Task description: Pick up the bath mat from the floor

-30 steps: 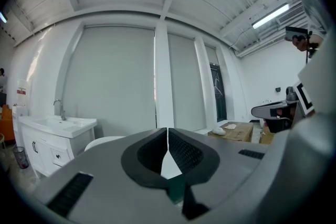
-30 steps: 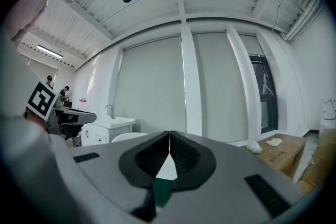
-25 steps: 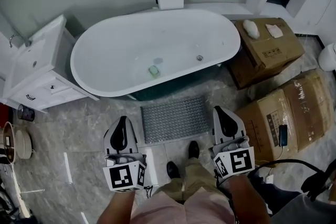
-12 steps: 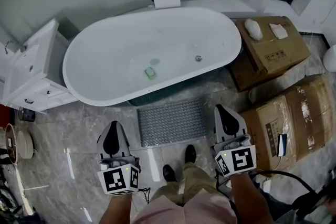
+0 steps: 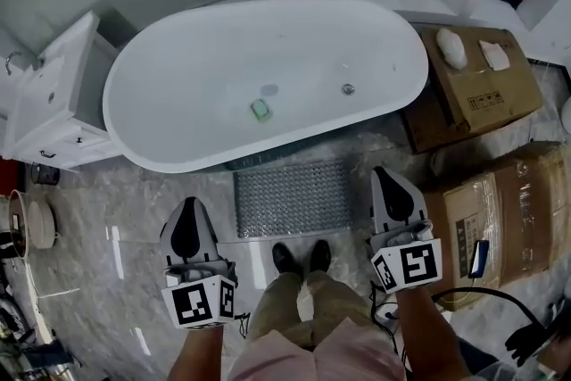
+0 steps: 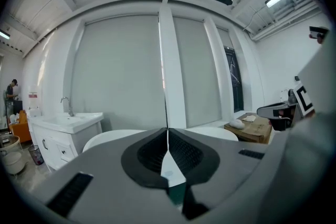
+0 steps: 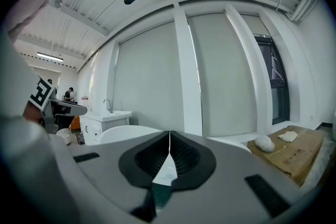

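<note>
I'm standing at the near edge of the bath mat (image 5: 293, 198), which lies flat on the marble floor (image 5: 116, 210), its far edge right against the base of the white bathtub (image 5: 196, 76) and its near edge just ahead of my two shoes (image 5: 302, 257). The left gripper (image 5: 188, 208) is closed on nothing, jaws pressed together; in the head view it shows over bare floor to the left of the mat's left edge. The right gripper (image 5: 390, 174) is closed and empty too, and shows just off the mat's right edge. Neither one touches the mat. Both point toward the far wall, above the tub rim in their own views. Room is good on the left, where open floor runs out to the white vanity cabinet (image 5: 53, 103) at the far left. The right side is tight: a cardboard box (image 5: 500, 210) sits close beside the right gripper, and a second box (image 5: 477, 89) stands beyond it against the tub's right end. A small green thing (image 5: 260, 110) lies in the tub bottom
</note>
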`<state>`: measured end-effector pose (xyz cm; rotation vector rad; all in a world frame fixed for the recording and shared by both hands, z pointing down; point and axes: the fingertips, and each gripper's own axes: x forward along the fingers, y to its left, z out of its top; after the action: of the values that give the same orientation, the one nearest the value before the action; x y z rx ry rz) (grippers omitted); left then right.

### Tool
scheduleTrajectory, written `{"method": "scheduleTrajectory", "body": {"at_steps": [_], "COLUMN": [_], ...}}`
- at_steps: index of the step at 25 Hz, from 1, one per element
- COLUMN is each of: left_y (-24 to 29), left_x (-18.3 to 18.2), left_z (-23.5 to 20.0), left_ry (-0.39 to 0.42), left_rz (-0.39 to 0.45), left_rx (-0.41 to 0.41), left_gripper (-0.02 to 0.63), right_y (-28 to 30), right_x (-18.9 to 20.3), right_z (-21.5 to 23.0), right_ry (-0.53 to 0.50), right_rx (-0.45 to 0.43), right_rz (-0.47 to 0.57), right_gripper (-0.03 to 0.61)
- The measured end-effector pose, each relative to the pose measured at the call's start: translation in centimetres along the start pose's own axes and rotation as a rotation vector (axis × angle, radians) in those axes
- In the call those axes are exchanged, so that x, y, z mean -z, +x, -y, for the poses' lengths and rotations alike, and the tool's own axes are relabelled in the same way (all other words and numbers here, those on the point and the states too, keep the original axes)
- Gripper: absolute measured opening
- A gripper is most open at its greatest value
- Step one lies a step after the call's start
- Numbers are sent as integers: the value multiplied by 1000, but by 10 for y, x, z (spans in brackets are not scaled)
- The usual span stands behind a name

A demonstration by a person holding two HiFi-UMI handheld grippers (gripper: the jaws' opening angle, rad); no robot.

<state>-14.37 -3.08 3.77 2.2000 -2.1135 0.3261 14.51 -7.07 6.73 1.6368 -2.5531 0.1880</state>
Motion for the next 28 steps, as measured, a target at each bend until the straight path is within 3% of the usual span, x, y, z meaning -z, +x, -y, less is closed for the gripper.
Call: {"method": "scheduleTrajectory", "body": {"at_steps": [10,28], "left_y": [33,59], "left_x": [55,222], "left_z": [-14,-14], "left_ry": [-35,-72], "left_rz": [-61,-215], "left_rx": [49,102], "left_gripper": [31,25], "right_y": [28,38], "right_x": [43,192], "right_z": [4,11], "right_ry": [5,30], "right_rx": [6,9], "right_rz": [-59,-180], "right_gripper": [17,18]}}
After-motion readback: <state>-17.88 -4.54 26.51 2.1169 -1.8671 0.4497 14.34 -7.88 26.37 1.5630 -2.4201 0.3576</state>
